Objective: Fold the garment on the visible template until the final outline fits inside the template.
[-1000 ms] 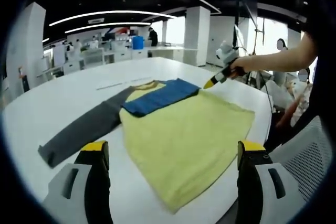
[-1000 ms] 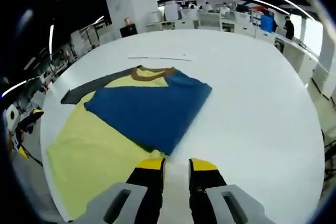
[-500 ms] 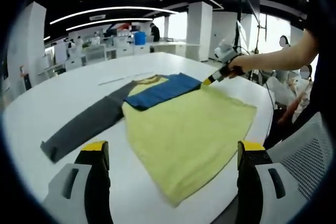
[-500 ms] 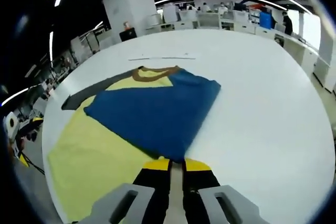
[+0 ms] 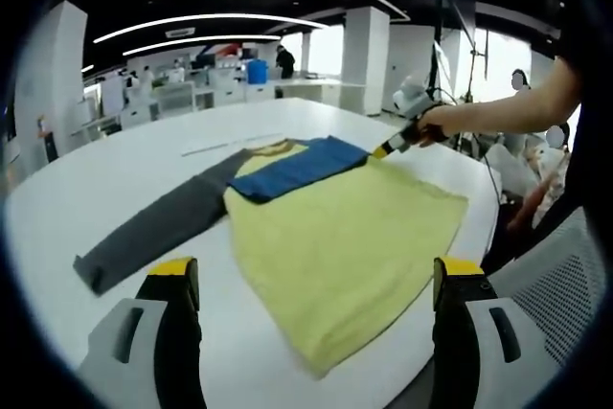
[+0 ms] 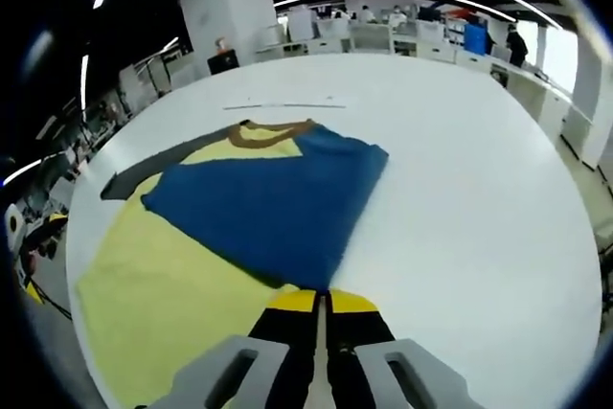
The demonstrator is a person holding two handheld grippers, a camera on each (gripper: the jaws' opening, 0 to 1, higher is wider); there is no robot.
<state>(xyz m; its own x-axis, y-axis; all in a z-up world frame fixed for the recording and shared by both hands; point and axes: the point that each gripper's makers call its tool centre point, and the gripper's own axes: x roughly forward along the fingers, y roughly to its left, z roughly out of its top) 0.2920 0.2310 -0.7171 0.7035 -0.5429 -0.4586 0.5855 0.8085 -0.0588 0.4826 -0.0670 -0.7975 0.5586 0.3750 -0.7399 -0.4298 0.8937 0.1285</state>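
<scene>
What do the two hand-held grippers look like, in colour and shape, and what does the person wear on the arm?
Each hand-held gripper has two black fingers with yellow tips on a light grey body: the left hand-held gripper and the right hand-held gripper. The person's arm is bare below a short dark sleeve.

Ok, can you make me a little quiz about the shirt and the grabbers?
1. True or false: the left gripper is wide open.
2. Which sleeve is folded over the yellow shirt? A) blue sleeve B) grey sleeve C) both
3. Fill in: the right gripper has its jaws ____, at the shirt's edge.

Key: 1 true; 2 A; 3 shut
</scene>
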